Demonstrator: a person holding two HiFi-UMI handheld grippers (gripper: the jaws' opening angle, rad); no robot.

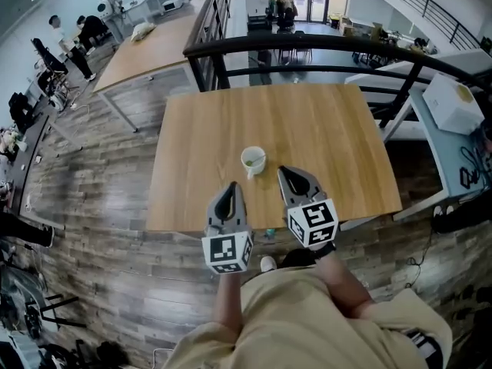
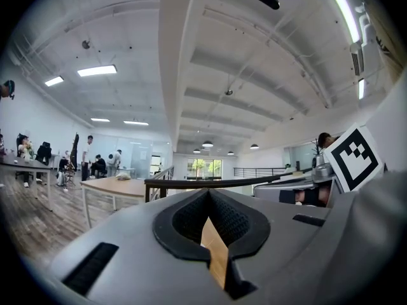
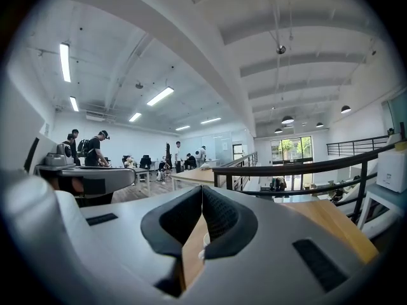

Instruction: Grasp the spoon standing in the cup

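Note:
A small white cup (image 1: 253, 159) stands on the wooden table (image 1: 323, 129), near its front edge. It holds something green, and a short white piece that may be the spoon (image 1: 250, 174) sticks out at its near side. My left gripper (image 1: 232, 185) hovers just left of and nearer than the cup, jaws shut with nothing between them. My right gripper (image 1: 281, 171) is close to the cup's right side, also shut and empty. In the left gripper view the left gripper (image 2: 208, 192) shows only table wood behind its tips. A sliver of the cup (image 3: 201, 254) shows below the right gripper (image 3: 202, 188).
A black railing (image 1: 307, 44) runs just beyond the table's far edge. Another long table (image 1: 150, 48) stands at the back left, with people (image 1: 65, 41) near it. A white box (image 1: 452, 102) sits on a side table at the right. The person's legs fill the bottom of the head view.

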